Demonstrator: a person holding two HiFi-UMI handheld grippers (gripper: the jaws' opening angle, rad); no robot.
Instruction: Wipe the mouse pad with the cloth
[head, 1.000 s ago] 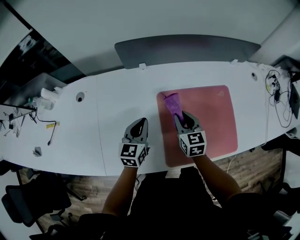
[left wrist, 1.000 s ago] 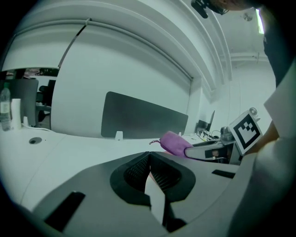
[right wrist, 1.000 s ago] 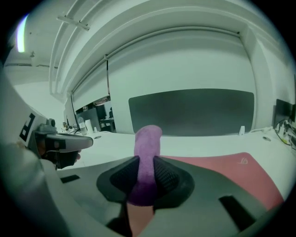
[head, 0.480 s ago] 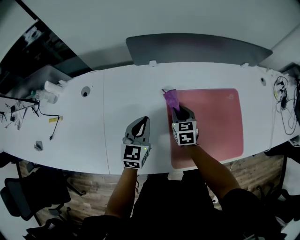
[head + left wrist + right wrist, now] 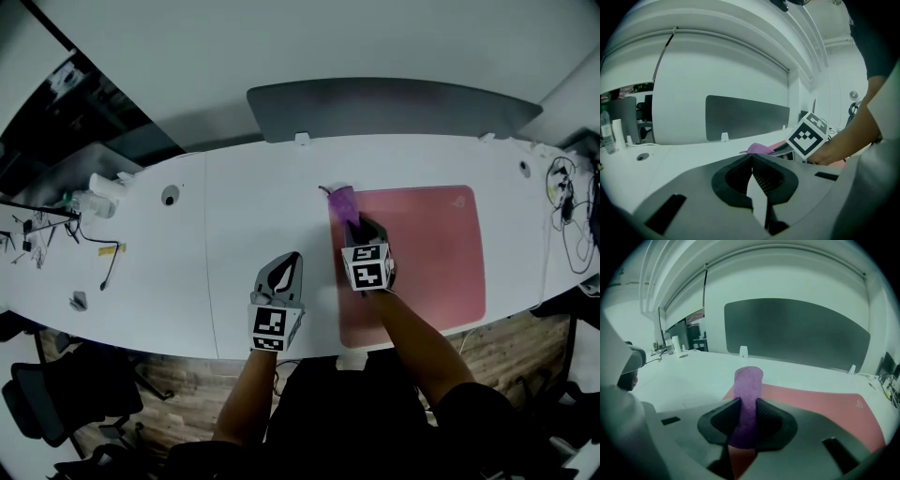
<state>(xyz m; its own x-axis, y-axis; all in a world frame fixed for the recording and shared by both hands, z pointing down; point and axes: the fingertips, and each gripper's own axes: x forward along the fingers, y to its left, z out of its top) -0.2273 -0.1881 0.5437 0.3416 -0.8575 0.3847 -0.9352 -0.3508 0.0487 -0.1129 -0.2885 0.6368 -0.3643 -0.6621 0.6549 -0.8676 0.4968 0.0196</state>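
A pink mouse pad [image 5: 422, 258] lies on the white desk [image 5: 244, 216], right of centre. My right gripper [image 5: 360, 225] is over the pad's left part, shut on a purple cloth [image 5: 343, 201]. The cloth's free end reaches the pad's far left corner. In the right gripper view the cloth [image 5: 747, 390] stands pinched between the jaws, with the pad [image 5: 811, 401] beyond it. My left gripper [image 5: 292, 260] rests on bare desk left of the pad, shut and holding nothing. In the left gripper view its jaws meet [image 5: 752, 157], and the cloth [image 5: 760, 148] shows ahead to the right.
A grey divider panel [image 5: 394, 101] runs along the desk's far edge. Bottles and small clutter [image 5: 94, 197] sit at the far left, beside a cable hole [image 5: 170, 196]. Loose cables [image 5: 565, 202] lie at the right end. An office chair [image 5: 66, 394] stands lower left.
My right gripper has slid left across the pad with the cloth, towards the pad's left edge. My left gripper has stayed about where it was, still shut.
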